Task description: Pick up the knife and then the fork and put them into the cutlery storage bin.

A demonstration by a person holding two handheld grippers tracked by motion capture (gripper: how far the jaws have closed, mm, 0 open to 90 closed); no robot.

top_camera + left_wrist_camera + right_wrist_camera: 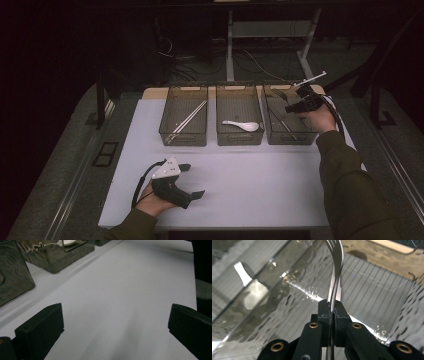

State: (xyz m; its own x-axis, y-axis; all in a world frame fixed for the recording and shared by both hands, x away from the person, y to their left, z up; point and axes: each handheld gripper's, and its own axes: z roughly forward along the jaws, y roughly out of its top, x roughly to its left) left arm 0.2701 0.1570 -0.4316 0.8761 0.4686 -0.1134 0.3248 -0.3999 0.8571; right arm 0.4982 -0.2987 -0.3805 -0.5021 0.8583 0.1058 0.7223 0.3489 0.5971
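Looks like the sorting step: the right gripper (pixel 331 311) has its jaws pinched tight on a fork (pixel 336 270) held over the right-hand bin (pixel 290 135), so the next move is probably lowering it inside and letting go without clipping the rim. The right arm is stretched out across the table with the fork poking up and away, while the left gripper (pixel 192 180) sits low near the front edge, jaws spread wide around nothing.

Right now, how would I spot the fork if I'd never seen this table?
Find the row of three smoky see-through bins at the table's far edge and go to the right bin. Above it, the right gripper pinches a shiny metal fork by its handle. It is the one utensil held up, not lying in a bin.
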